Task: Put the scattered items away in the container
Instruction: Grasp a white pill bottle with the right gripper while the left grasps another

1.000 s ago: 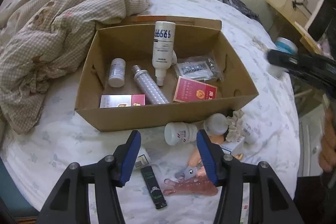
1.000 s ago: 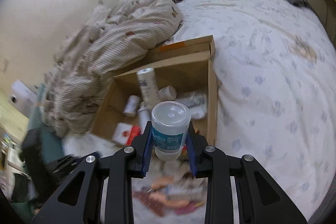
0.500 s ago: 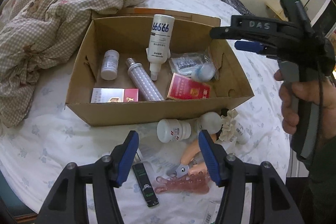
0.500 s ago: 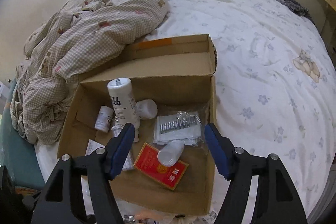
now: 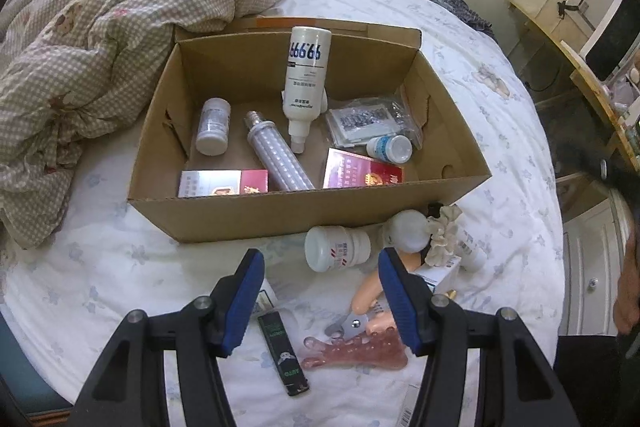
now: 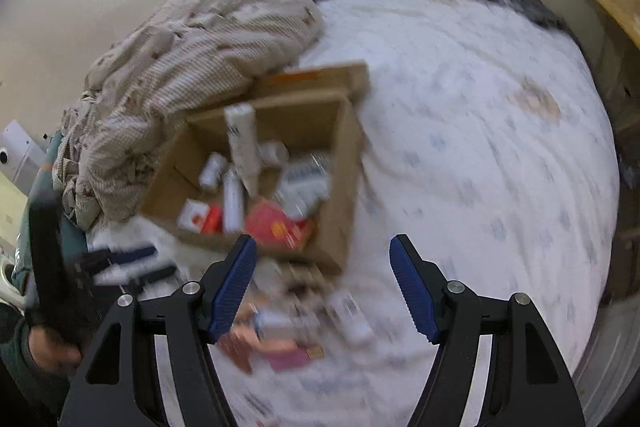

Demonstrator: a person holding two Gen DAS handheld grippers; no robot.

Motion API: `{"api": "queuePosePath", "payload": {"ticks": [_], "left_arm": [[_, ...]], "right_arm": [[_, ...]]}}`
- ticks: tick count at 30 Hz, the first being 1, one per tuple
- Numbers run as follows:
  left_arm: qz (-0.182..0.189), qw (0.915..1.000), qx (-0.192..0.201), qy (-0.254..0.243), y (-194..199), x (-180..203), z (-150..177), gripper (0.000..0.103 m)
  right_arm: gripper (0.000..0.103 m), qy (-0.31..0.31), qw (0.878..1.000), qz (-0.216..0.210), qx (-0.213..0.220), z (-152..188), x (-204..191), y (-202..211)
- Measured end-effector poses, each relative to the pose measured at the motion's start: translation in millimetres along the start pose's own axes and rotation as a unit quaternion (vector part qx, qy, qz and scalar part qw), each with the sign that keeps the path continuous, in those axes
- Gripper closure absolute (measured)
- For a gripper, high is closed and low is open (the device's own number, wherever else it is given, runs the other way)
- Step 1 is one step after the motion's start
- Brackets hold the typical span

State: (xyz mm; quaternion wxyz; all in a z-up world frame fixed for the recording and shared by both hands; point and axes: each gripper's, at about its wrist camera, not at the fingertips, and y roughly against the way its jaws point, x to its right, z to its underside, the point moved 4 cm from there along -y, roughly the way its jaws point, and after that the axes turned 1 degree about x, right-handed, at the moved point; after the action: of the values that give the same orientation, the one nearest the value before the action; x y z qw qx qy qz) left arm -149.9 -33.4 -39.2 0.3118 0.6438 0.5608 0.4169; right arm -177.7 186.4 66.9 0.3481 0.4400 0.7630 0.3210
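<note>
Box (image 5: 280,219): three bottles, two red packs inside.

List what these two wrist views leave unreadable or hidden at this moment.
- Right wrist view: motion blur smears the items on the bed below the cardboard box; none can be identified there.
- Left wrist view: the left gripper's right finger covers part of the pink objects; what they are stays unclear.
- Left wrist view: the box's near wall cuts off the red packet.
</note>
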Motion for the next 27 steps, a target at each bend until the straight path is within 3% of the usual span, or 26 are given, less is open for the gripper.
{"api": "queuePosePath", "payload": {"ticks": [5,10,14,15,20,27], "left_arm": [[-0.019,0.9998,0.003,-0.009,-1.5,-1.4,1.0,0.043],[-0.023,0.9995,0.005,0.021,-1.2,-16.1,0.7,0.043],[-0.052,0.9961,0.015,0.070,3.8,-41.3,0.6,0.043],[-0.047,0.9956,0.015,0.079,4.4,-45.0,0.5,0.043],[-0.026,0.9923,0.007,0.121,4.8,-61.6,1.0,0.043],[-0.047,0.9917,-0.050,0.109,-17.0,-61.1,14.3,0.043]], "right_arm": [[0.030,-0.048,0.998,0.001,-0.038,38.4,35.8,-17.8],[0.030,-0.061,0.996,-0.022,-0.056,43.6,37.9,-31.0],[0.034,-0.040,0.997,-0.006,-0.066,43.1,40.9,-37.1],[0.039,-0.037,0.996,-0.007,-0.076,45.4,41.5,-41.6],[0.040,0.016,0.991,0.009,-0.135,63.9,28.4,-73.0],[0.040,0.079,0.982,0.048,-0.165,78.2,5.1,-118.1]]}}
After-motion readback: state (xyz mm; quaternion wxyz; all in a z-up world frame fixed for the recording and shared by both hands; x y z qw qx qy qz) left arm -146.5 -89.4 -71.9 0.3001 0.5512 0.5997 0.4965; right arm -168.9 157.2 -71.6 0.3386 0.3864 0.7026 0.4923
